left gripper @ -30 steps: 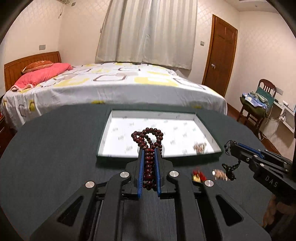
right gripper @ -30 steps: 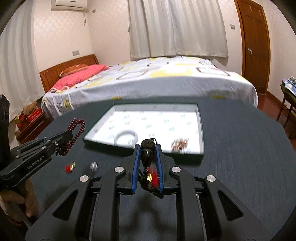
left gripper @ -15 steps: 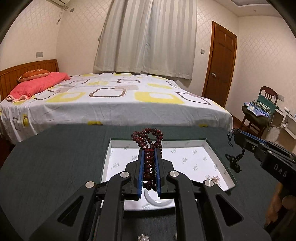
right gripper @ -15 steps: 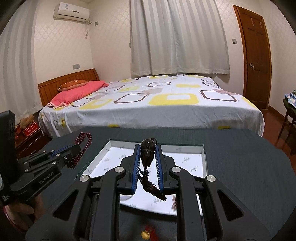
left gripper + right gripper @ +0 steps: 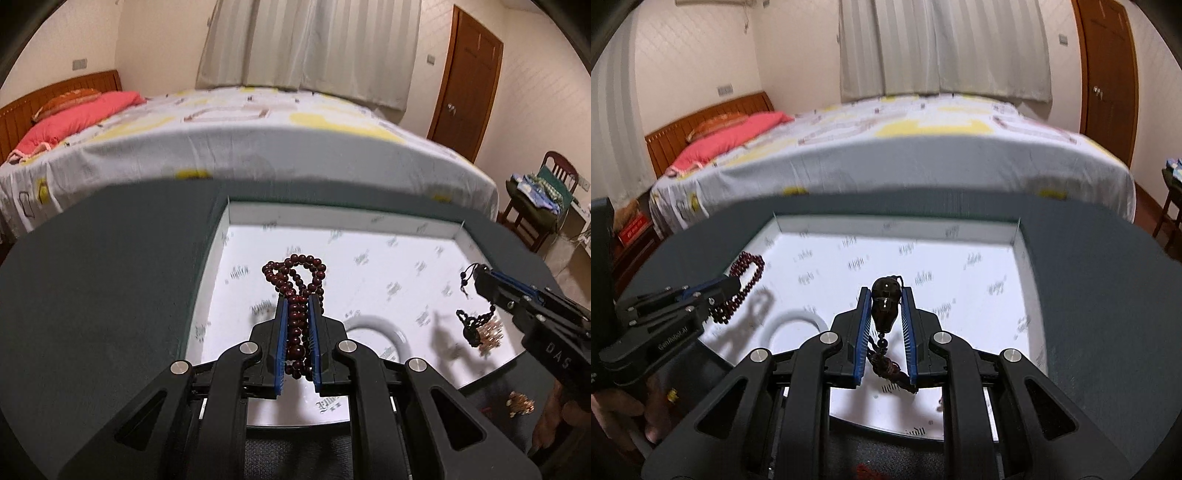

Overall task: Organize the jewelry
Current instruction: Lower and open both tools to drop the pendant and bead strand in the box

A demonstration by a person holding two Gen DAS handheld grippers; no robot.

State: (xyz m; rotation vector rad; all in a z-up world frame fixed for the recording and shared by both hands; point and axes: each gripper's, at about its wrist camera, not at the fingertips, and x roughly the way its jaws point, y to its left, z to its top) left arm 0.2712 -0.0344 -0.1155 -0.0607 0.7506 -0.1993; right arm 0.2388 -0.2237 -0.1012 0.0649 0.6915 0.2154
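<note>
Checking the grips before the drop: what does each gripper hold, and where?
Left gripper: dark red bead strand, pinched mid-strand. Right gripper: black pendant, pinched on its body.

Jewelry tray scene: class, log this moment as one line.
left gripper: shut on red bead string | right gripper: shut on dark pendant | both over white tray | white bangle in tray

Dark grey round counter [image 5: 103, 266] in front. Behind it a bed with white quilt printed in yellow and grey squares [image 5: 236, 140], a pink pillow [image 5: 77, 122] and an orange cushion [image 5: 66, 101] against a slatted wooden headboard [image 5: 709, 114]. Pale pleated curtain [image 5: 317, 48] on the back wall. Brown wooden door [image 5: 469, 81] at right. Wooden chair piled with cloth [image 5: 539, 199] far right. Grey wall switch plate [image 5: 724, 89] above the headboard.
</note>
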